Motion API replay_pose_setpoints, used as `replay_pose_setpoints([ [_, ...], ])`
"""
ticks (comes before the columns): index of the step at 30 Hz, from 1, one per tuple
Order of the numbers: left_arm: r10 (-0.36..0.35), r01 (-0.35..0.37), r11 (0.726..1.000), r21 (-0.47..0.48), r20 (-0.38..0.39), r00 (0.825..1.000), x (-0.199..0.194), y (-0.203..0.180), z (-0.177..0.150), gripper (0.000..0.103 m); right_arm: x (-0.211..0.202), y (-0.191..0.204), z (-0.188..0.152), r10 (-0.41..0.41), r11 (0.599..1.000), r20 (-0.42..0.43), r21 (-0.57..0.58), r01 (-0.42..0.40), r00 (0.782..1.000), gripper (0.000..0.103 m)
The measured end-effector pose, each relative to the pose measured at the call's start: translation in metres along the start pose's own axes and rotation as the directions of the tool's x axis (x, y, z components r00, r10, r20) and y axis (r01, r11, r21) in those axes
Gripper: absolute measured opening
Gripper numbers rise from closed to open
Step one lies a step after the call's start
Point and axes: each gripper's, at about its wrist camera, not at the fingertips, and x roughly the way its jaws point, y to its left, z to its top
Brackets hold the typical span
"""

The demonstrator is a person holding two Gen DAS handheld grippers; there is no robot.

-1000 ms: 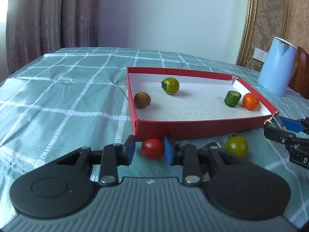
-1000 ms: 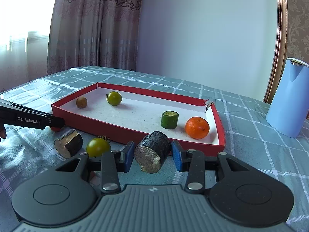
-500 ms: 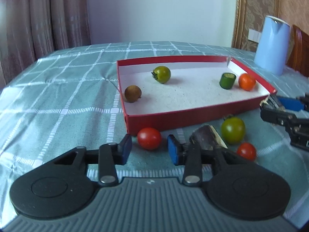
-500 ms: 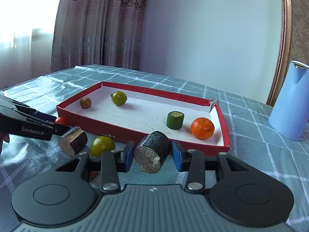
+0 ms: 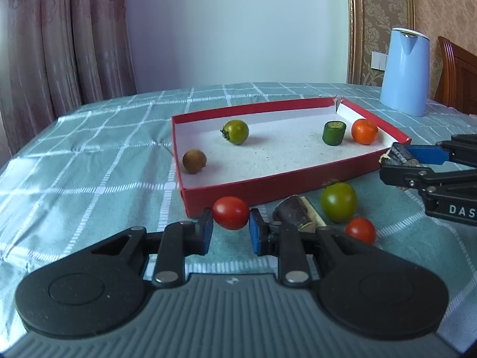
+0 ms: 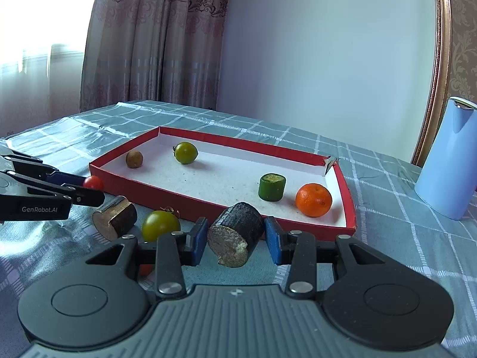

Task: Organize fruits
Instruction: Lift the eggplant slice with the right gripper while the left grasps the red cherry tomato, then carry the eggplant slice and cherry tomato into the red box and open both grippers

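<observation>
Since a second ago the left gripper (image 5: 231,229) has swung left around the red tray's (image 5: 268,183) near corner, and its jaws have clamped on the glossy, oval red cherry tomato (image 5: 230,212), long axis lying across the jaws, just outside the tray wall above the checked bench cloth (image 5: 89,164). The right gripper (image 6: 236,238) holds its jaws pressed on a rough, dark cylindrical stub (image 6: 235,234), cut face tilted toward the camera
</observation>
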Motion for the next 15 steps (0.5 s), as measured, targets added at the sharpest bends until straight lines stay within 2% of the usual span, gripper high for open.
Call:
replay_pose_setpoints([
  [8, 0.004, -0.004, 1.000, -0.016, 0.017, 1.000, -0.001, -0.012, 0.013, 0.023, -0.004, 0.000, 0.001, -0.023, 1.000, 0.029, 0.008, 0.023, 0.999, 0.040],
  [15, 0.022, -0.021, 0.999, -0.034, 0.046, 0.999, 0.006, -0.014, 0.042, 0.023, 0.003, -0.006, 0.018, -0.037, 0.999, 0.042, 0.038, 0.035, 0.998, 0.040],
])
